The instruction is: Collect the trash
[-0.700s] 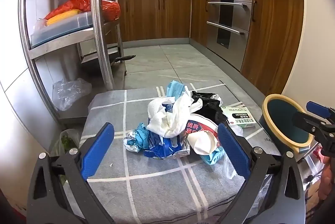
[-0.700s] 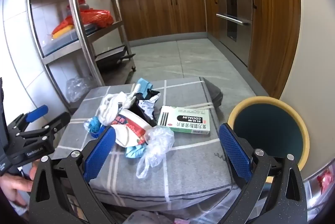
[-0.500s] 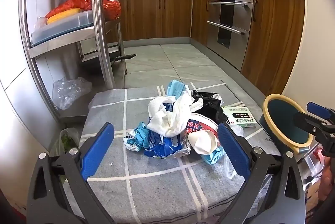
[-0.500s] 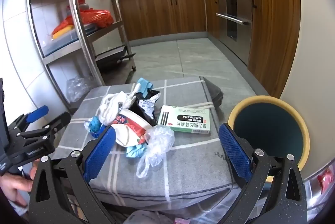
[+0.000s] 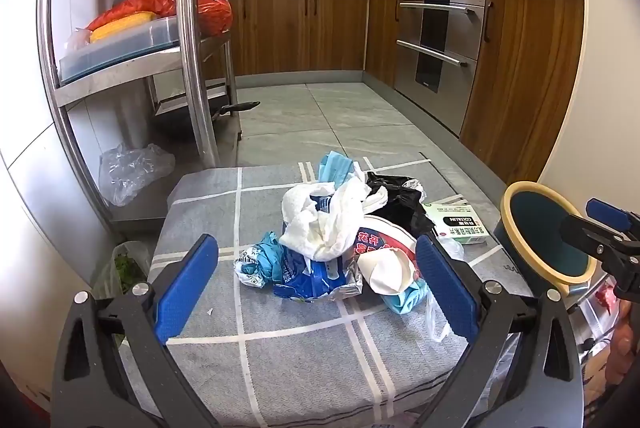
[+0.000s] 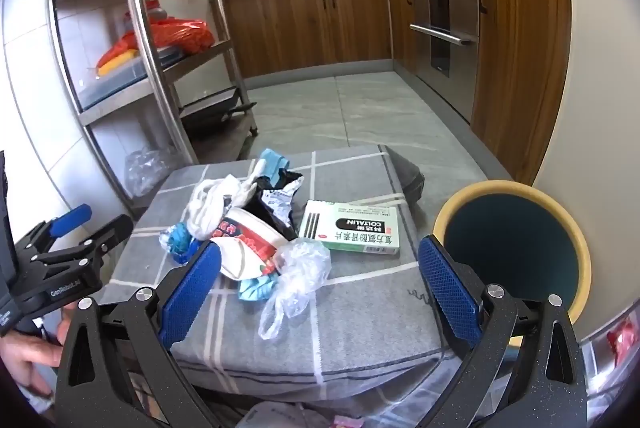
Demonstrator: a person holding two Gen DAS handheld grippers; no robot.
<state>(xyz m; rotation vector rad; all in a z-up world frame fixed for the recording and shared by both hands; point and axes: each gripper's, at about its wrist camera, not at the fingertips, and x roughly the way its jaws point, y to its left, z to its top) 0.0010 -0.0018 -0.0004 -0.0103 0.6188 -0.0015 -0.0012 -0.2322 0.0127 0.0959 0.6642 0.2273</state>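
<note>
A heap of trash [image 5: 340,248] lies on a grey checked cushion [image 5: 280,356]: white tissue [image 5: 324,224], a blue wrapper [image 5: 308,276], a crushed red-and-white paper cup [image 6: 248,244], a black bag [image 5: 396,204], a clear plastic bag [image 6: 296,276] and a green-and-white medicine box [image 6: 352,230]. A dark bin with a yellow rim [image 6: 516,252] stands right of the cushion. My left gripper [image 5: 316,288] hangs open in front of the heap, nothing between its pads. My right gripper [image 6: 316,288] is open too, near the cushion's front, with the clear bag in its gap, untouched.
A steel shelf rack [image 5: 188,40] with red bags and a tray stands at the left, a clear bag [image 5: 132,176] on its bottom shelf. Wooden cabinets [image 5: 296,28] and an oven [image 5: 436,48] line the back and right. Grey tiled floor [image 5: 320,116] lies beyond the cushion.
</note>
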